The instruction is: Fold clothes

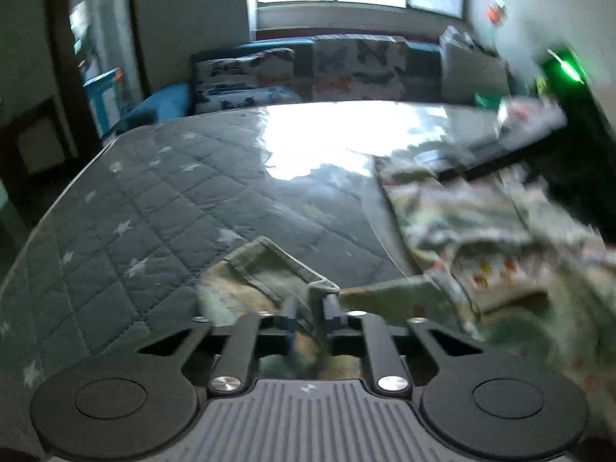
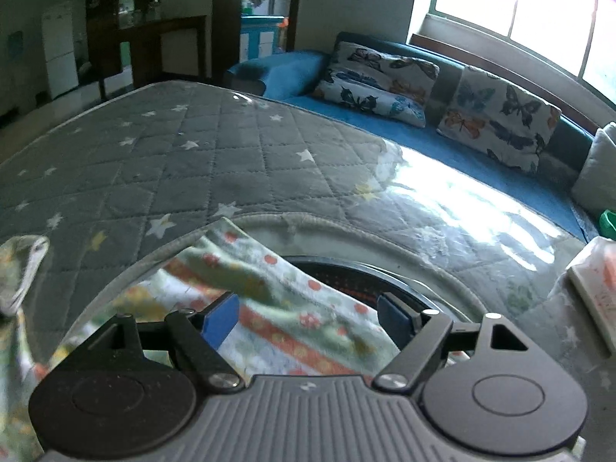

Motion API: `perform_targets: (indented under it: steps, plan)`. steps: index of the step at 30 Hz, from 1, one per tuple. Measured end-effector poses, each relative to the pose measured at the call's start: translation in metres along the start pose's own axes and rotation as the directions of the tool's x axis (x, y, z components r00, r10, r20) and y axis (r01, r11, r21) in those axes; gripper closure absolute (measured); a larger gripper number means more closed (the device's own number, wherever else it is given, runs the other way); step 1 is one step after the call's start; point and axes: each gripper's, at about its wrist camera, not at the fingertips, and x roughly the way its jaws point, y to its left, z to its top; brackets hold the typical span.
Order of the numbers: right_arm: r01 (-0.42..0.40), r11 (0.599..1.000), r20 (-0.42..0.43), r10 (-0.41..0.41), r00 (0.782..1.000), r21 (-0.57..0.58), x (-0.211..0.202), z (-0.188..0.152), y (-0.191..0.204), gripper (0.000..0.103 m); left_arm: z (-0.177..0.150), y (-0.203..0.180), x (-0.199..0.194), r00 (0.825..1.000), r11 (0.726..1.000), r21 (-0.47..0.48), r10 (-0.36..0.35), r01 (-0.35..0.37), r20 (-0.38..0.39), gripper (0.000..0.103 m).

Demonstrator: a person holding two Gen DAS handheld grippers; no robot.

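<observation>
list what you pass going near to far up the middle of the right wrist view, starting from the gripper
right gripper → floral garment → grey star-quilted cover → blue sofa → butterfly cushions → window

The left claw is clamped on a fold of the floral garment, which trails blurred to the right over the grey quilted worktop. Butterfly cushions line the far sofa.

Printed garment on star-quilted grey mat
</observation>
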Motion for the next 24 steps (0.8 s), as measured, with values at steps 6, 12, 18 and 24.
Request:
perform_targets:
  steps: [6,12,18,24]
  plan:
    - [-0.038,0.998,0.009,0.039,0.999,-0.052,-0.045,-0.011,-0.005,0.022,0.003,0.057,-0.023,0.981,0.970,-0.165,0.188,-0.178,0.042,0.097]
    - [-0.078,0.990,0.001,0.079,0.997,-0.117,-0.081,-0.035,0.016,0.022,-0.012,0.082,-0.045,0.967,0.943,-0.231,0.252,-0.238,0.031,0.097]
    - [-0.128,0.976,-0.015,0.127,0.992,-0.176,-0.095,-0.059,0.055,0.022,-0.015,0.019,-0.050,0.995,0.998,-0.031,0.065,-0.063,0.079,0.084]
    - [-0.156,0.970,-0.011,0.157,0.988,-0.188,-0.115,-0.076,0.075,0.022,-0.014,-0.020,-0.016,0.999,0.995,0.102,0.003,-0.007,0.041,0.059]
